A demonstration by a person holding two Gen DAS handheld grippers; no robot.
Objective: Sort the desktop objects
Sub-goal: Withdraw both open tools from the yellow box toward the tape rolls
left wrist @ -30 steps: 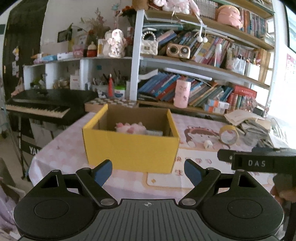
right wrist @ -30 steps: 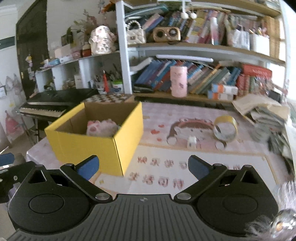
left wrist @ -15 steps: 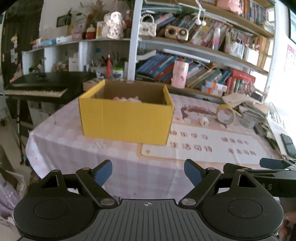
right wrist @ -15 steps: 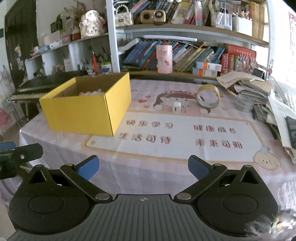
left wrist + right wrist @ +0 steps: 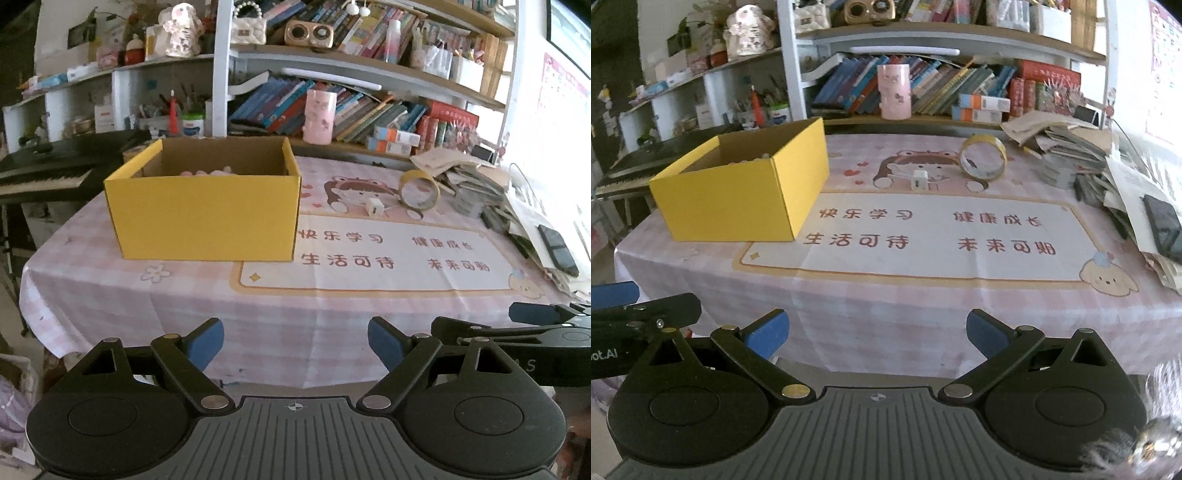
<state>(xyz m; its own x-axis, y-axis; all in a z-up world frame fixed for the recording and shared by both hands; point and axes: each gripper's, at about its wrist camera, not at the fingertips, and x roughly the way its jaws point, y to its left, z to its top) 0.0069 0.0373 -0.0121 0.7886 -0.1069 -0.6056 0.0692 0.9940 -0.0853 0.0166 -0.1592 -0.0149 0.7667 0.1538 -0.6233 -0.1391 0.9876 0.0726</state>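
Note:
A yellow cardboard box (image 5: 207, 218) (image 5: 738, 195) stands open on the left of the table, with a pink plush thing (image 5: 207, 171) just showing inside. A roll of yellow tape (image 5: 419, 190) (image 5: 983, 161) stands on edge further back. In front of it sits a small white charger (image 5: 373, 206) (image 5: 919, 180). My left gripper (image 5: 295, 343) hangs open and empty before the table's near edge. My right gripper (image 5: 877, 330) is open and empty too, beside it on the right.
A pink checked cloth and a printed mat (image 5: 923, 236) cover the table. Piled papers (image 5: 1082, 155) and a dark phone (image 5: 1163, 225) crowd the right edge. A bookshelf (image 5: 369, 114) stands behind, with a pink cup (image 5: 894, 91). A black keyboard (image 5: 44, 177) is at the left.
Both grippers have drawn back from the table and sunk. The box and tape look farther off, and the cloth's front edge has come into view. Both stay open.

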